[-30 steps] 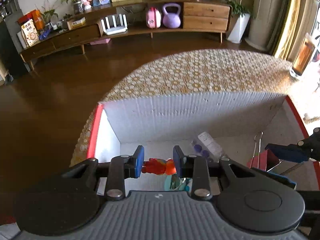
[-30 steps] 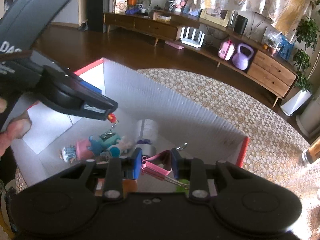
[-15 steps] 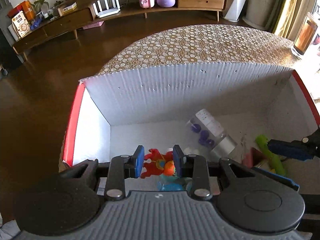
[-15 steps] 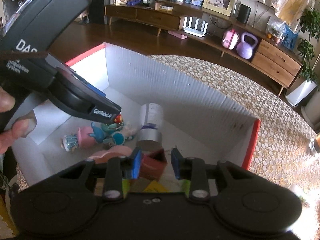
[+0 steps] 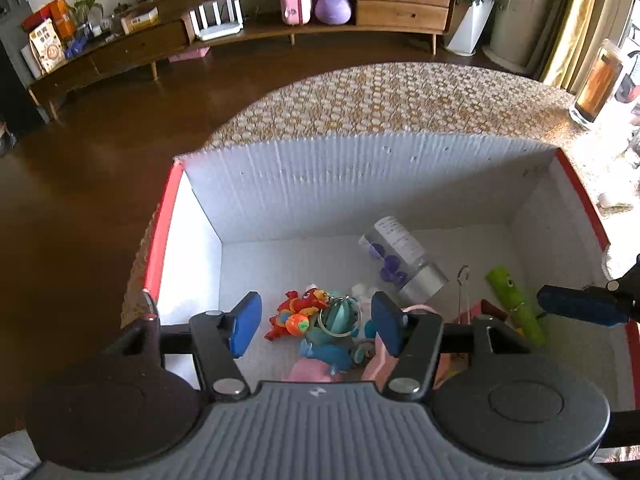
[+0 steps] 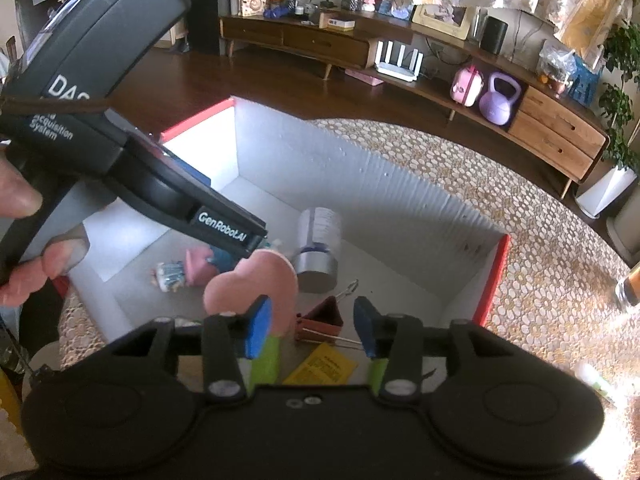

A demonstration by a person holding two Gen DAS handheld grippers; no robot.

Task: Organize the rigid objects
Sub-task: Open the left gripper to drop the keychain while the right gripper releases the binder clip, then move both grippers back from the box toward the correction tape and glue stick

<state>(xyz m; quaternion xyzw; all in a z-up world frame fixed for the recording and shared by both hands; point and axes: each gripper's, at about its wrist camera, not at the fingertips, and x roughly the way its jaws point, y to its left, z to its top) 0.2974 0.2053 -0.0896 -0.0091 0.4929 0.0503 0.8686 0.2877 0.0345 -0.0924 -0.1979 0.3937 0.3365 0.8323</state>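
A white box with red rims (image 5: 280, 184) (image 6: 328, 160) holds small rigid things. My left gripper (image 5: 314, 324) is open above a red and orange toy figure (image 5: 294, 314) and a teal keychain toy (image 5: 334, 330) lying on the box floor. My right gripper (image 6: 312, 326) is open above a dark red binder clip (image 6: 322, 314) lying in the box. A clear bottle with a silver cap (image 5: 404, 258) (image 6: 318, 248), a green tube (image 5: 514, 300) and a pink heart-shaped piece (image 6: 256, 284) also lie inside.
The box stands on a table with a patterned cloth (image 5: 380, 96). A yellow card (image 6: 320, 366) lies in the box. A glass of dark drink (image 5: 598, 80) stands at the table's far right. A wooden sideboard (image 5: 280, 20) runs along the far wall.
Both grippers have opened and risen. The left one let go of the red and orange toy; the right one let go of the binder clip. Both things now lie in the box.
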